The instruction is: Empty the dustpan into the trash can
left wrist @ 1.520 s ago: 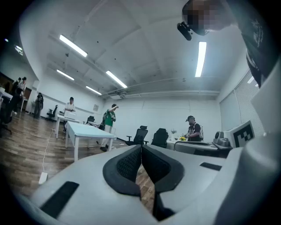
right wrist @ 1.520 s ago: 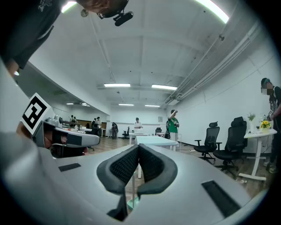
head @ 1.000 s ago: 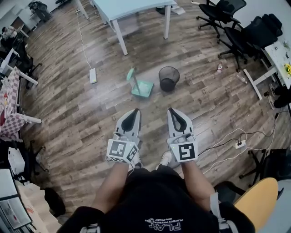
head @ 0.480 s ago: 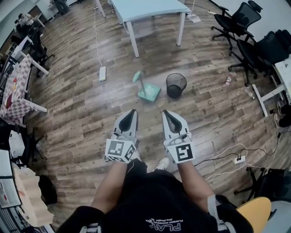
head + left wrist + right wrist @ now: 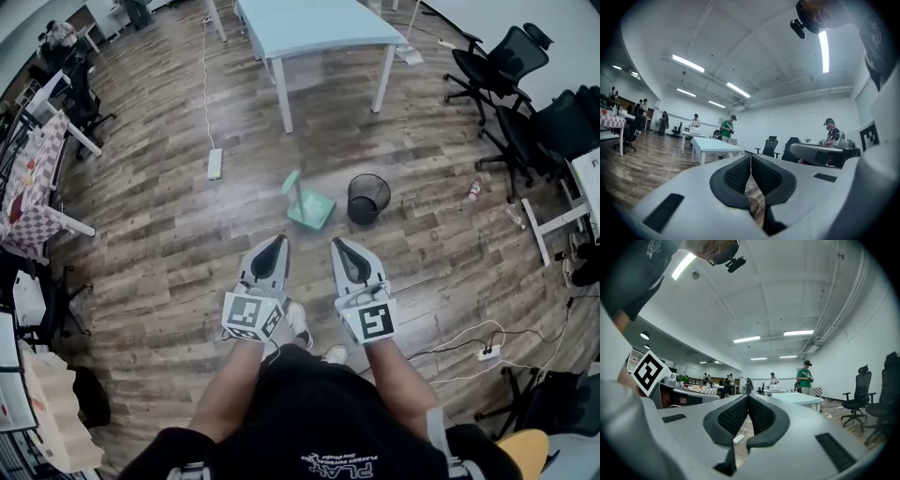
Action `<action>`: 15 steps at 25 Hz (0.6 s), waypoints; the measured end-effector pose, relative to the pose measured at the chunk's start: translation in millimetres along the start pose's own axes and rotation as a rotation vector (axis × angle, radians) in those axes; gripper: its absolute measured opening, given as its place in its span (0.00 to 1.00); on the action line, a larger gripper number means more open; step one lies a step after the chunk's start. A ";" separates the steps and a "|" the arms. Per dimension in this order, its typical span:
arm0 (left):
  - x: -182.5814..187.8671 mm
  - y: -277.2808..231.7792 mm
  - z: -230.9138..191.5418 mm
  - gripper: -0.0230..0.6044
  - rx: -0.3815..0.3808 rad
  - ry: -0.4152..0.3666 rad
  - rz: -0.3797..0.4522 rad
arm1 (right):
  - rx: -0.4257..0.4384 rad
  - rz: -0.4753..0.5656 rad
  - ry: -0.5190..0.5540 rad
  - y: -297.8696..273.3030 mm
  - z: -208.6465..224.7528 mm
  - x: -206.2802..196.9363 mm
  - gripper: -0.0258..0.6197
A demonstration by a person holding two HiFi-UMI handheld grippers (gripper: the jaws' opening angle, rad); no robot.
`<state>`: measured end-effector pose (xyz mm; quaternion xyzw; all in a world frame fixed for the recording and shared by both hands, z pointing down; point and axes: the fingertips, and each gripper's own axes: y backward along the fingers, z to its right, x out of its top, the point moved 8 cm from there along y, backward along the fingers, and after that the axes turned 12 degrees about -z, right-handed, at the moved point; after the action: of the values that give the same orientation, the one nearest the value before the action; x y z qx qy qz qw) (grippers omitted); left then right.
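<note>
Though pressed together, left claw [image 5: 278, 240] and right claw [image 5: 337, 243] well short of dustpan [image 5: 311, 208].

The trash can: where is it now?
In the head view, the black trash can stands on the floor just right of the green dustpan, with the pale table beyond them.

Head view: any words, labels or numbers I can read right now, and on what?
"PLA…": large print on the person's black shirt, rest unclear; the smaller line beside it is too blurred.
Cubes on left gripper and right gripper: square marker patterns, no letters.
On dustpan and trash can: no readable print.
</note>
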<state>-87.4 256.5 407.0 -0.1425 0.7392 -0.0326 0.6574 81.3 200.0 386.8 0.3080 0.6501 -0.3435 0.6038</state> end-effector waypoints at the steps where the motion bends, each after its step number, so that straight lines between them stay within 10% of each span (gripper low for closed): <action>1: 0.7 -6.1 -6.7 0.07 -0.008 0.000 -0.004 | 0.001 -0.024 0.008 -8.5 1.5 -2.3 0.08; 15: 11.0 -80.0 -86.6 0.07 -0.065 -0.019 -0.045 | -0.063 -0.074 0.024 -107.6 22.5 -10.3 0.08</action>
<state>-160.1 165.0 426.9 -0.1806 0.7302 -0.0222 0.6585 7.3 119.9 404.2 0.2686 0.6788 -0.3414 0.5921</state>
